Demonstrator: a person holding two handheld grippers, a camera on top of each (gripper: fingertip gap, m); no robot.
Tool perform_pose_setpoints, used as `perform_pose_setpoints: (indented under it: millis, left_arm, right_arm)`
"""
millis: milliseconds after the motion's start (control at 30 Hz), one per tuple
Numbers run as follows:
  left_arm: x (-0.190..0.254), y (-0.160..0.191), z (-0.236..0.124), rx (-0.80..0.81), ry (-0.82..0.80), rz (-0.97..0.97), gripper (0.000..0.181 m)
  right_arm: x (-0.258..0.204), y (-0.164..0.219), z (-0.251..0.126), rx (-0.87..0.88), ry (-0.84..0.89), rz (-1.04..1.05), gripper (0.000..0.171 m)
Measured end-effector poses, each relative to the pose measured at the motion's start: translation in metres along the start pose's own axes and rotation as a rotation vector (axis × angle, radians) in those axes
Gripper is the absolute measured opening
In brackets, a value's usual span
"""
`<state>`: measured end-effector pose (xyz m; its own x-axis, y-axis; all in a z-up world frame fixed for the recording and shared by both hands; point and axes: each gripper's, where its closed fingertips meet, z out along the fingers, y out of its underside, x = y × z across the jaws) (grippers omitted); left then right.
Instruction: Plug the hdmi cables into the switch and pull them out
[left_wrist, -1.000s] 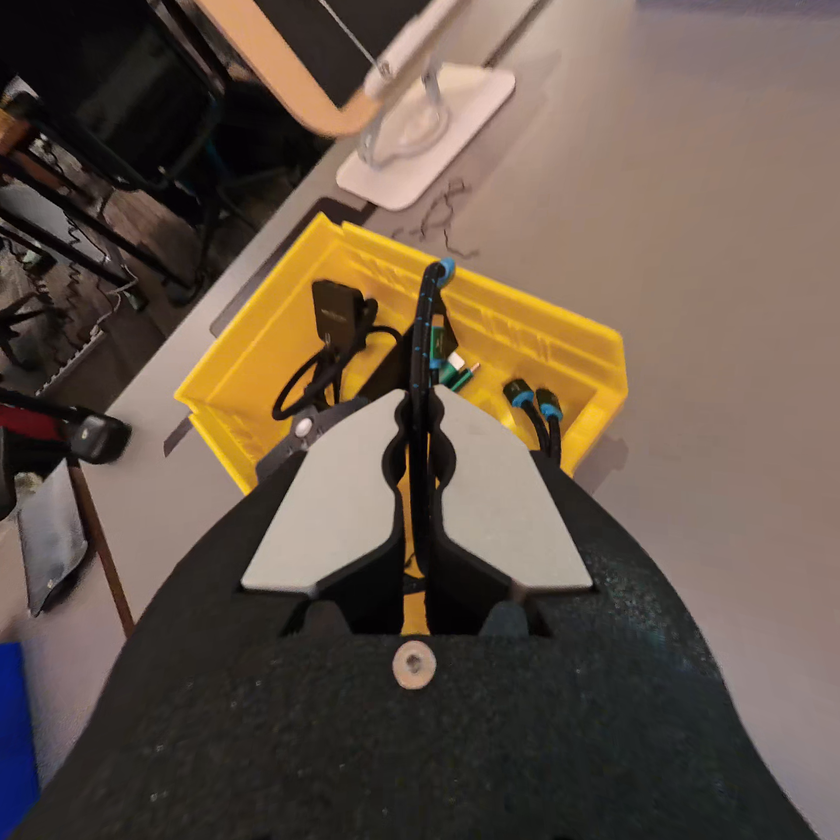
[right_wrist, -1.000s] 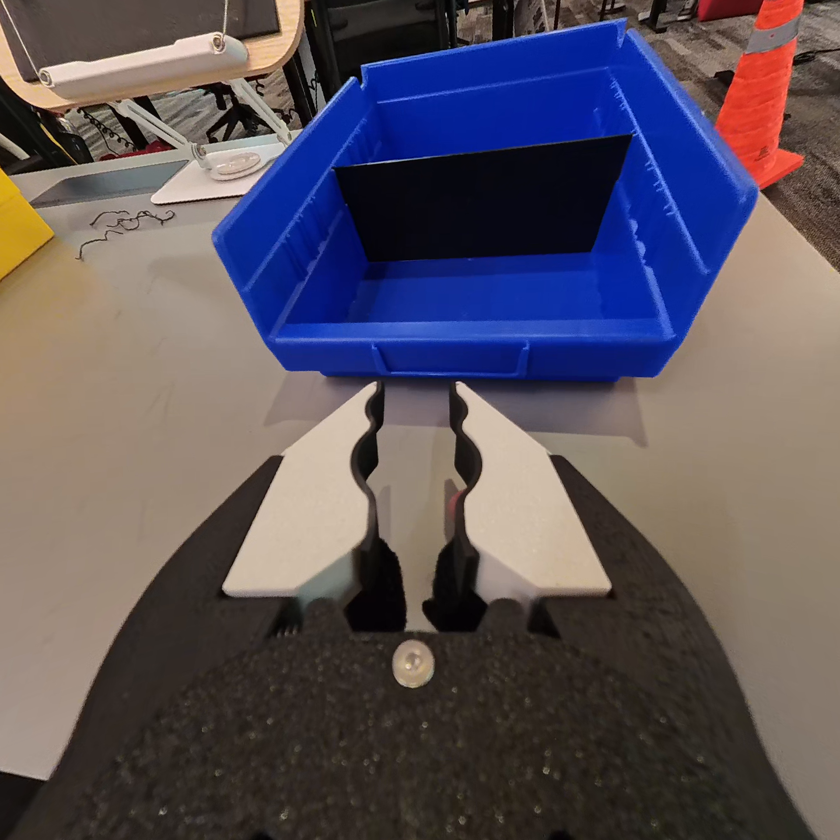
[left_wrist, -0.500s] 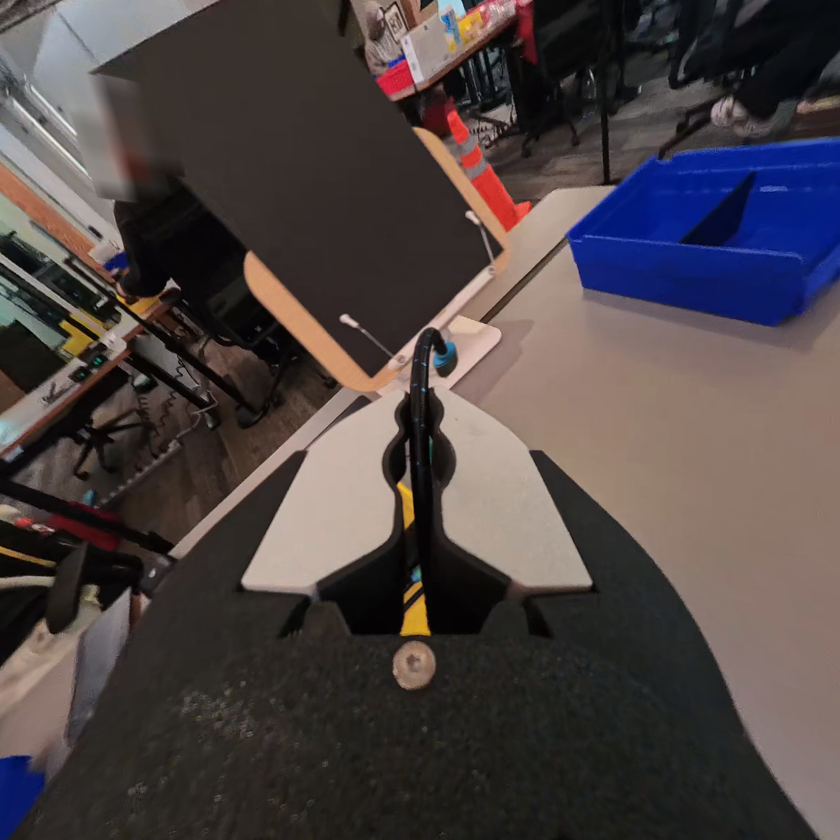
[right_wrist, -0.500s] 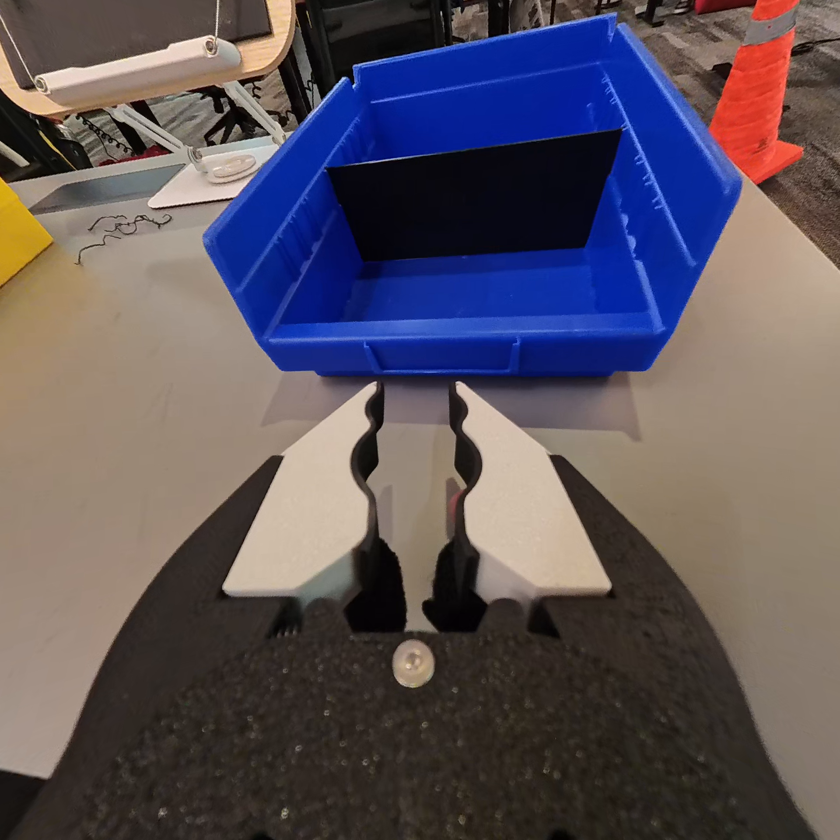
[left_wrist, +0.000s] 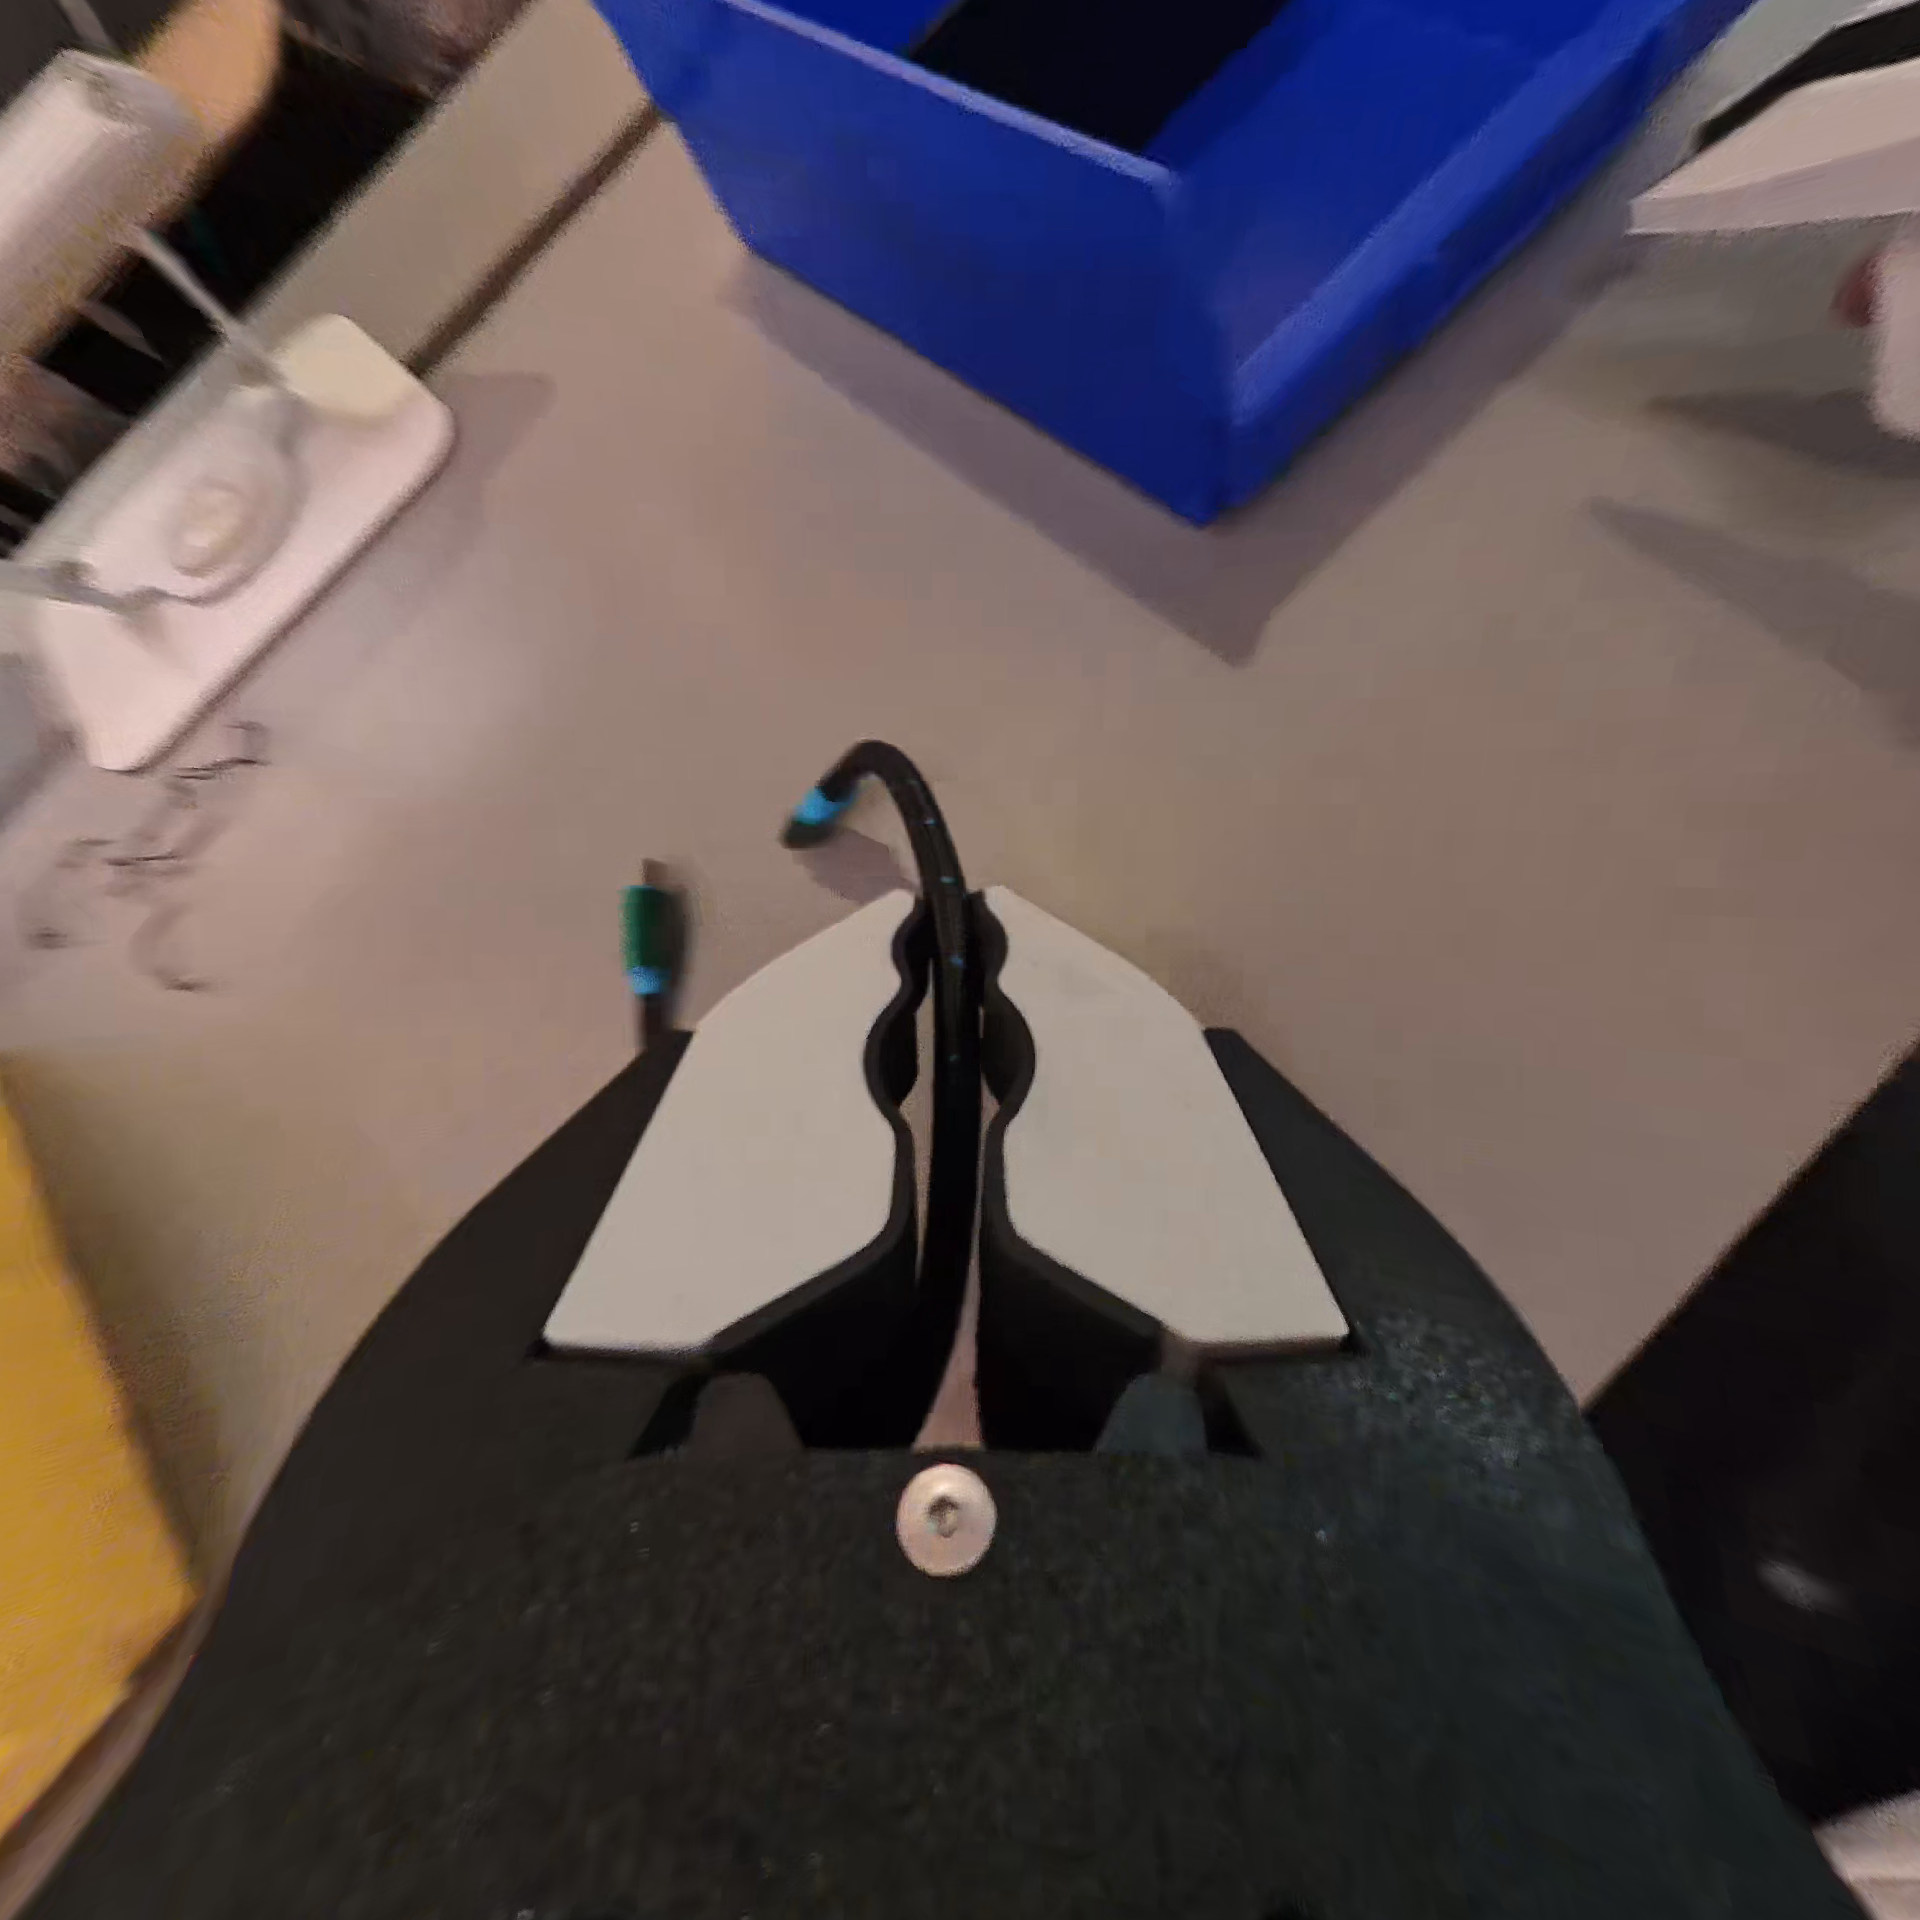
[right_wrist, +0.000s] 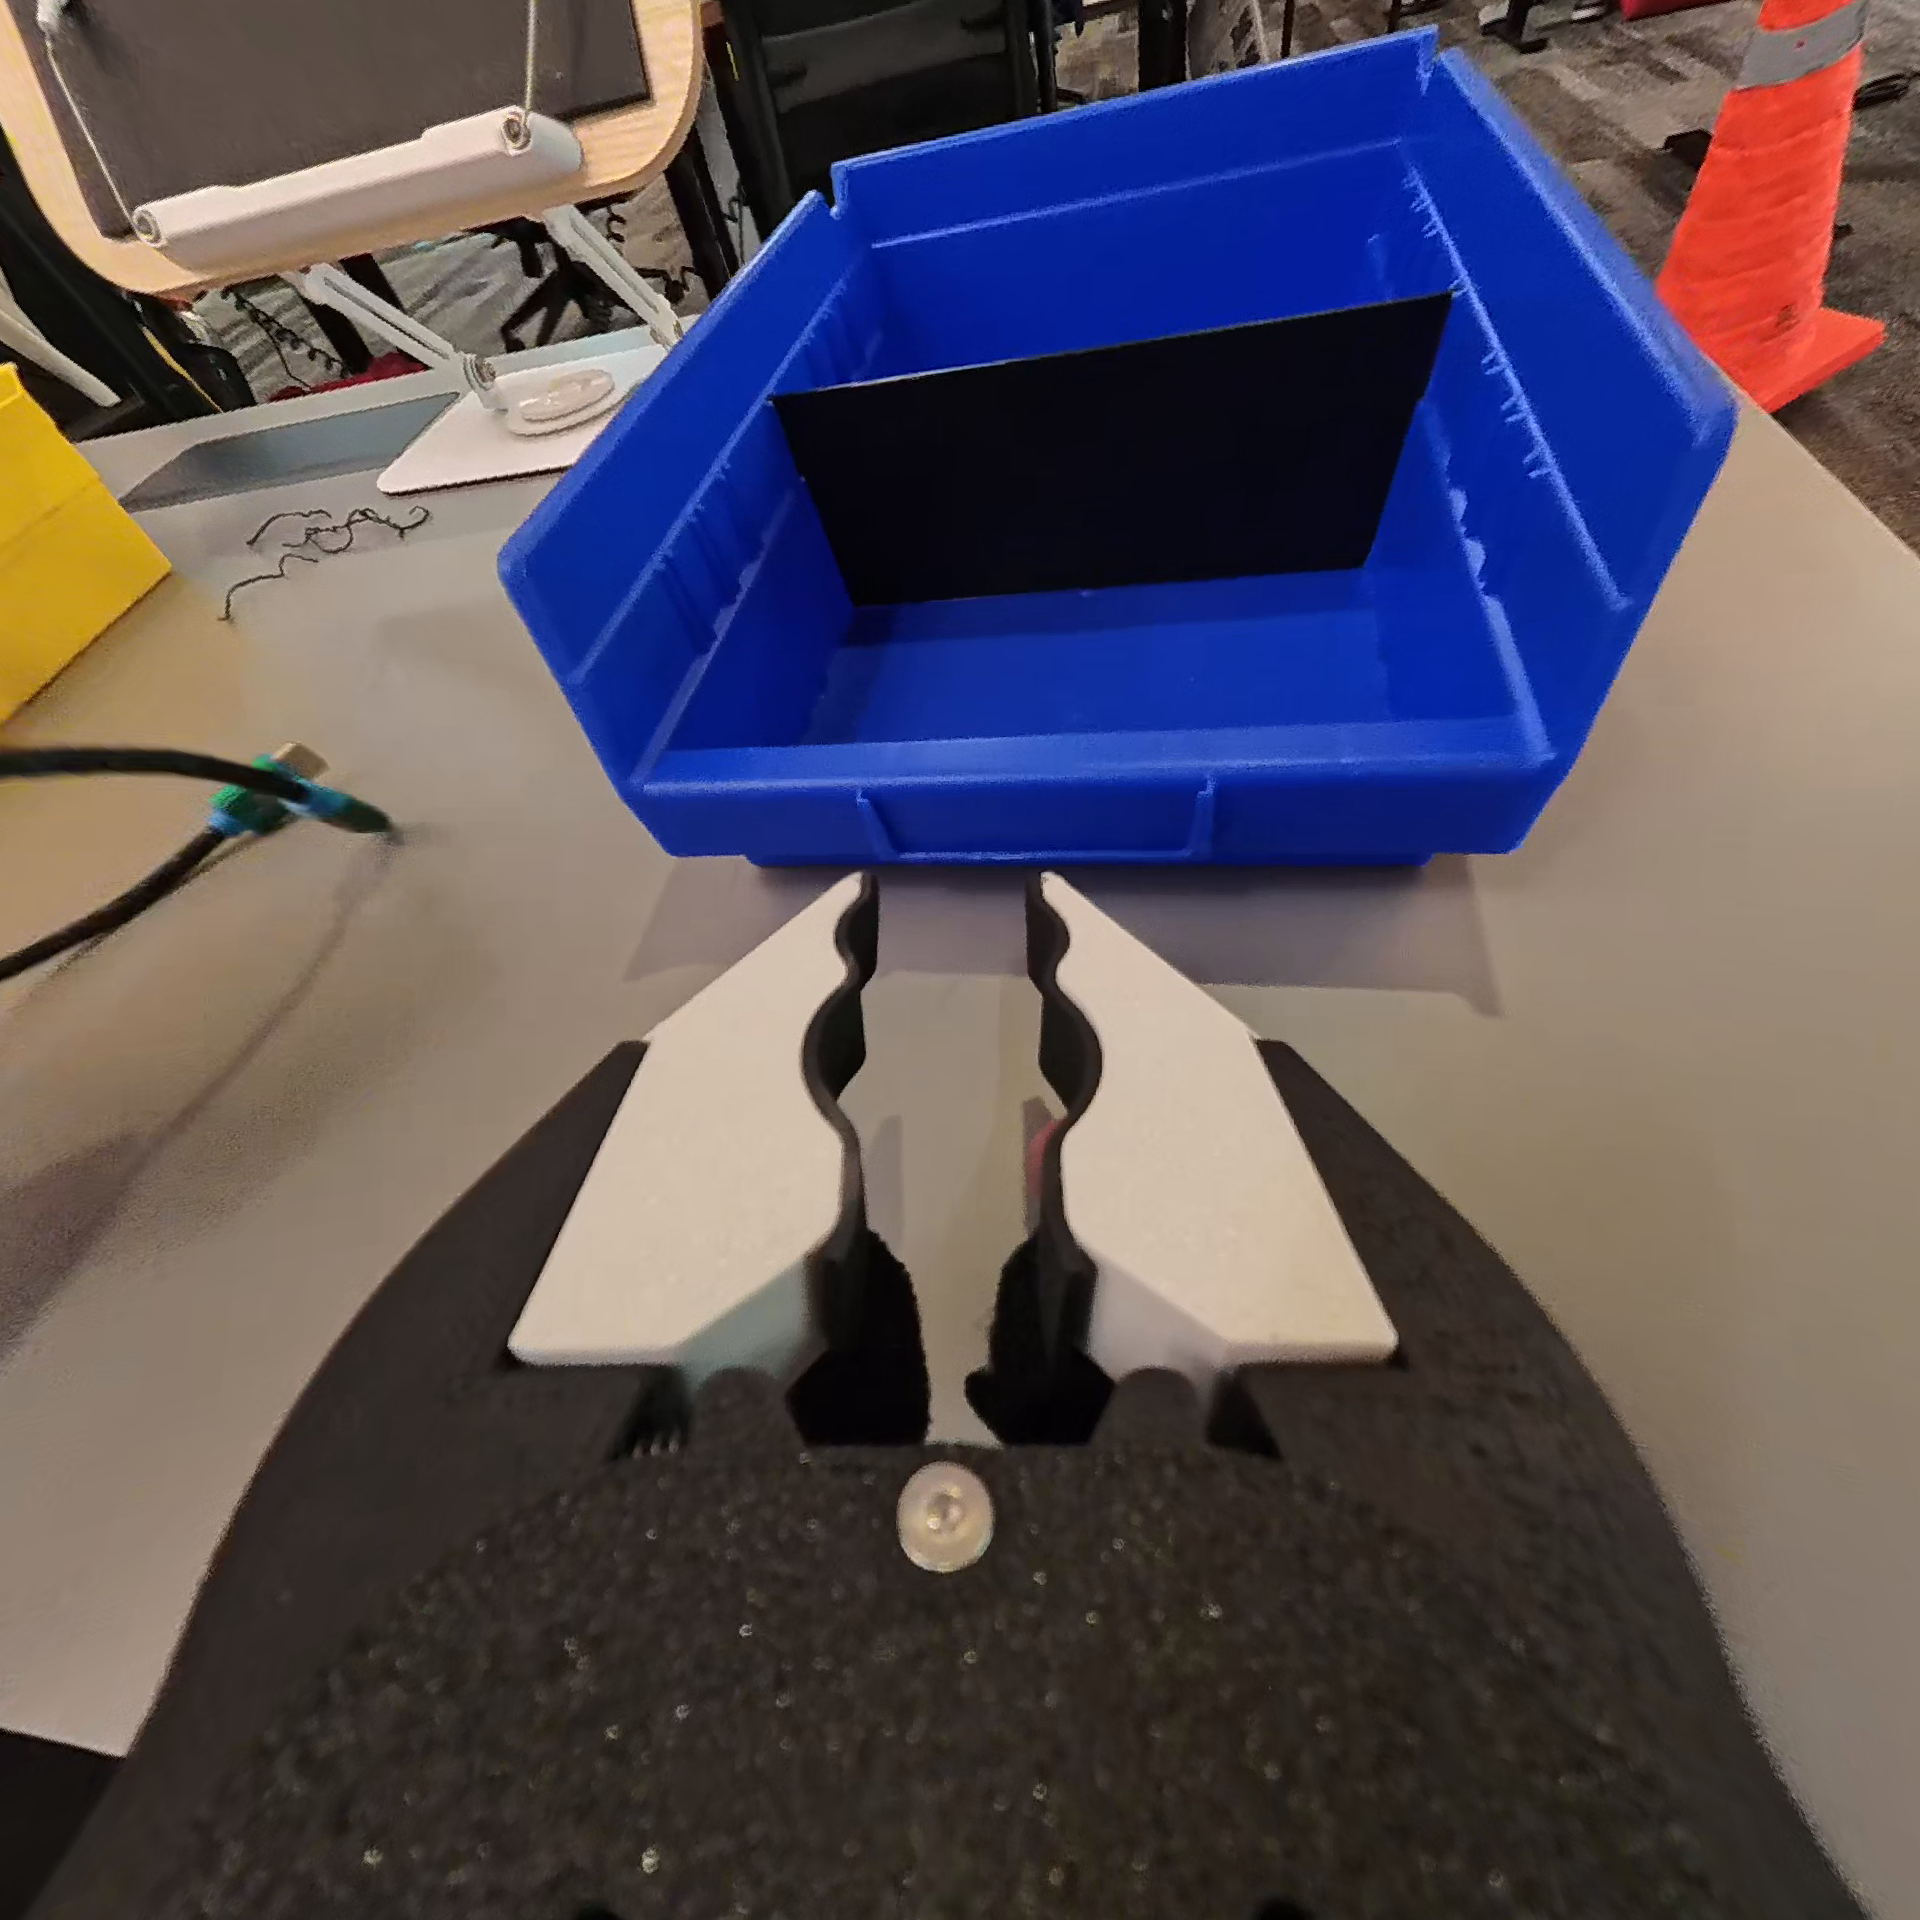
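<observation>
My left gripper (left_wrist: 948, 902) is shut on a black braided HDMI cable (left_wrist: 940, 935) with blue flecks. The cable arcs out past the fingertips and its blue-collared end (left_wrist: 819, 808) hangs just over the grey table. A second plug with a green body (left_wrist: 646, 935) lies on the table left of my fingers. Both cable ends also show in the right wrist view (right_wrist: 265, 800), at the left. My right gripper (right_wrist: 951, 894) is open and empty, just short of the blue bin (right_wrist: 1039, 810). No switch is in view.
The blue bin (left_wrist: 1039, 239) has a black divider (right_wrist: 1101, 468) and sits ahead of both grippers. A yellow bin (right_wrist: 52, 540) is at the far left. A white stand base (left_wrist: 239, 520) and loose thread scraps (right_wrist: 312, 540) lie at the back left. An orange cone (right_wrist: 1777, 208) stands beyond the table. About 20 centimeters separates my left fingertips from my right.
My left gripper has carried the cable out of the yellow bin, swung right and tipped down over the open table near the blue bin. The cable ends have come into the right wrist view. My right gripper has barely moved.
</observation>
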<state>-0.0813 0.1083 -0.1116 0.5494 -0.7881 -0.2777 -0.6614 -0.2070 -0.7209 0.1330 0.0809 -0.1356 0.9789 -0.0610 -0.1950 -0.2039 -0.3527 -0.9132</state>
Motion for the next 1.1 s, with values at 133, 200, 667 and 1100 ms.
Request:
perform_pose_setpoints:
  millis: [133, 200, 667, 1100]
  left_arm:
    - [0.037, -0.004, 0.027, -0.040, 0.089, -0.066, 0.015]
    - [0.040, -0.003, 0.032, -0.052, 0.108, -0.042, 0.024]
    - [-0.152, 0.124, -0.120, -0.032, 0.155, 0.240, 0.022]
    - [-0.332, 0.256, -0.129, -0.680, -0.204, 0.787, 0.007]
  right_arm:
    - [0.000, -0.001, 0.002, 0.001, -0.011, 0.013, 0.027]
    - [0.000, -0.001, 0.001, 0.004, -0.013, 0.016, 0.027]
    - [-0.006, 0.002, 0.004, -0.018, -0.026, 0.008, 0.027]
    - [-0.008, 0.008, 0.002, -0.038, -0.018, -0.014, 0.027]
